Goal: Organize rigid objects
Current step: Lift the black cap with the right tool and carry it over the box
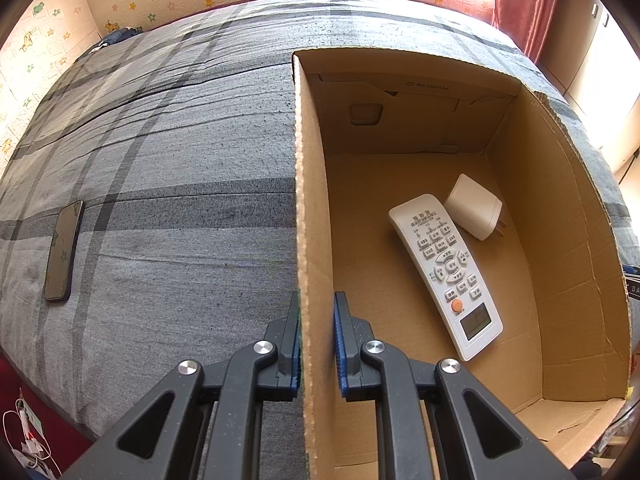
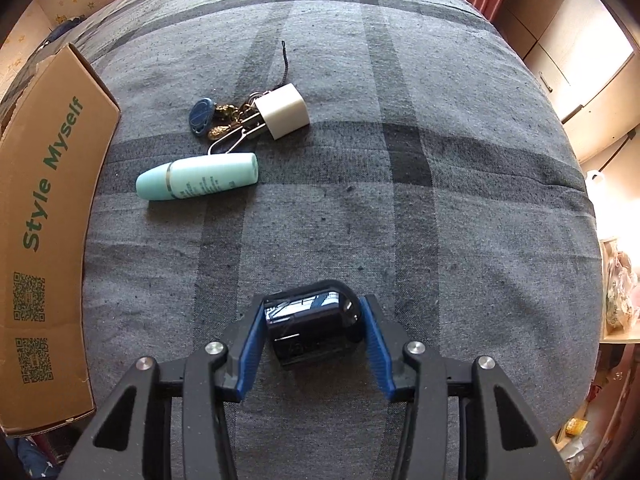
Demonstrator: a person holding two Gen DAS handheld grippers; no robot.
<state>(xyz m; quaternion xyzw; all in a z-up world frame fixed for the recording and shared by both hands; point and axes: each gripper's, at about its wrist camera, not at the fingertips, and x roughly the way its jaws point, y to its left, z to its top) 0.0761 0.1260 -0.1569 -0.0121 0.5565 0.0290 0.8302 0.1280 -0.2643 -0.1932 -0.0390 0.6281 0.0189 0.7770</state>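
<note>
My left gripper (image 1: 318, 300) is shut on the left wall of an open cardboard box (image 1: 310, 200), one blue pad on each side of the wall. Inside the box lie a white remote control (image 1: 444, 272) and a white plug adapter (image 1: 474, 208). In the right wrist view, my right gripper (image 2: 314, 304) points down at the bed with a glossy black rounded container (image 2: 312, 328) between its blue pads, which touch it on both sides. Farther off lie a teal bottle (image 2: 198, 178), a bunch of keys (image 2: 224, 120) and a white cube charger (image 2: 282, 110).
Everything rests on a bed with a grey plaid cover (image 2: 400, 200). A dark phone (image 1: 64, 252) lies flat left of the box. The box's printed outer side (image 2: 44, 220) stands left of the right gripper. A red curtain (image 1: 528, 4) and cupboards sit beyond the bed.
</note>
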